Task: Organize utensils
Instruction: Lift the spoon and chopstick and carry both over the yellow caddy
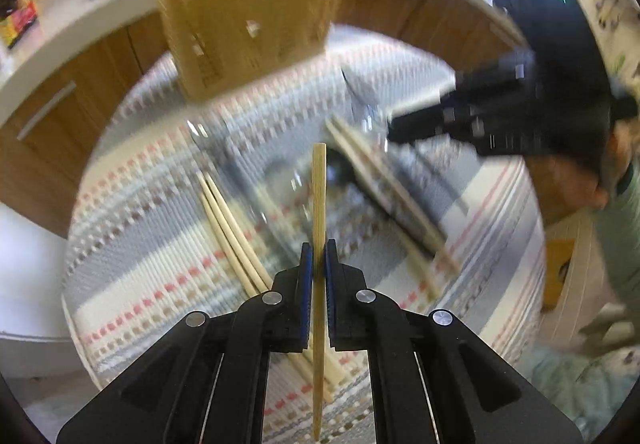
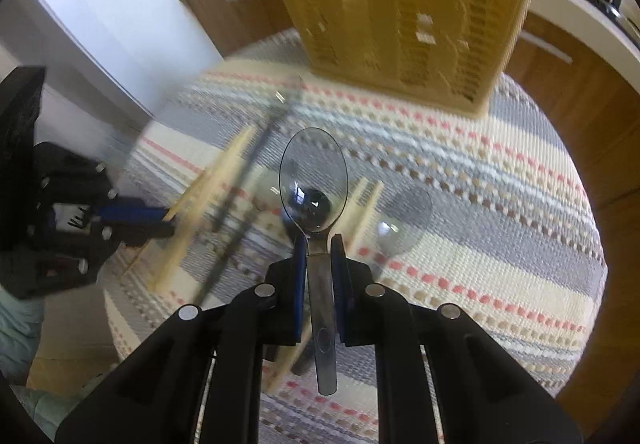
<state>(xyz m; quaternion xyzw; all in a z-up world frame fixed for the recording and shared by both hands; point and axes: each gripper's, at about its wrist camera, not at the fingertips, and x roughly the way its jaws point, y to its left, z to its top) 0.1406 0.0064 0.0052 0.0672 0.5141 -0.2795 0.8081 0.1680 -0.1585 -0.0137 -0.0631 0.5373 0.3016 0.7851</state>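
Note:
My left gripper (image 1: 319, 250) is shut on a single wooden chopstick (image 1: 319, 196), held upright above the striped mat (image 1: 160, 244). My right gripper (image 2: 319, 244) is shut on a clear plastic spoon (image 2: 313, 180) by its handle, bowl pointing forward. A yellow slotted utensil basket (image 1: 248, 20) stands at the far edge of the mat; it also shows in the right wrist view (image 2: 404, 16). More chopsticks (image 1: 232, 228) and clear plastic cutlery (image 1: 360, 100) lie on the mat. The right gripper shows in the left wrist view (image 1: 460, 116), the left gripper in the right wrist view (image 2: 132, 220).
Another clear spoon (image 2: 404, 220) and chopsticks (image 2: 208, 196) lie on the mat (image 2: 480, 204). Wooden cabinets (image 1: 72, 92) with a white countertop (image 1: 80, 16) run behind. A person's arm (image 1: 616, 204) is at the right.

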